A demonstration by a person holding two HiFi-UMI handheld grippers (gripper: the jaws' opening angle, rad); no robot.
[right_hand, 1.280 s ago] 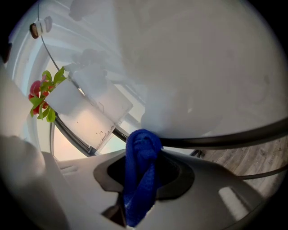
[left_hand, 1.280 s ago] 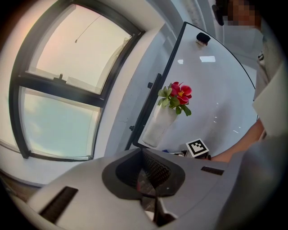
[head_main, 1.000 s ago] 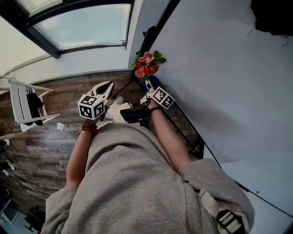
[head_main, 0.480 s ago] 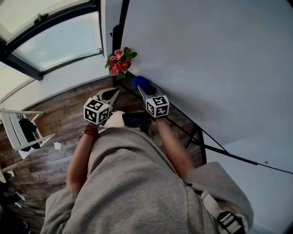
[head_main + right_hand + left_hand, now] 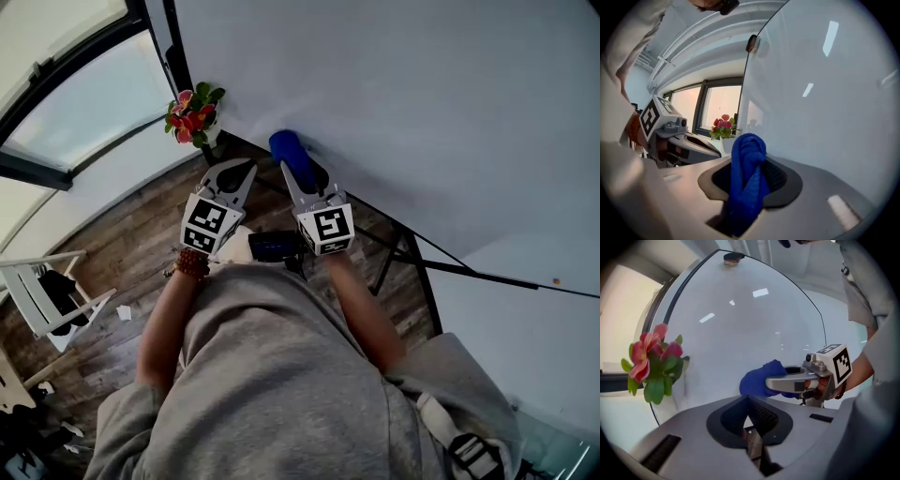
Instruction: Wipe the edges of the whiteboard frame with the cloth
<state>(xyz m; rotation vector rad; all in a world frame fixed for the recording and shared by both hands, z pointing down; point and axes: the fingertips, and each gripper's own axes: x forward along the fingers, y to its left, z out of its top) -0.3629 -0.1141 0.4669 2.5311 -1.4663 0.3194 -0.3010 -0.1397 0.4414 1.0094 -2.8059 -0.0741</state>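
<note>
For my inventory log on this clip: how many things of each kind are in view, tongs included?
Whiteboard: 1
Blue cloth: 1
Flowering plant: 1
Tongs: 2, left tongs and right tongs
White chair: 1
Total: 6

The whiteboard [image 5: 403, 103] filled the upper right of the head view, and its frame [image 5: 375, 232] ran along the lower edge above the floor [image 5: 112, 244]. The cloth [image 5: 289, 150] sat between the jaws of the right gripper [image 5: 296, 173], at that lower edge near the lower left corner of the whiteboard; contact with the frame could not be confirmed. The left gripper [image 5: 232, 174] was just to the left of the right gripper, apart from the frame, with its jaws together. The flower pot [image 5: 192, 111] stood beyond both grippers, beside the left edge of the whiteboard and in front of the window [image 5: 84, 103]. The chair [image 5: 47, 291] stood on the floor at far left, well apart from the whiteboard.
</note>
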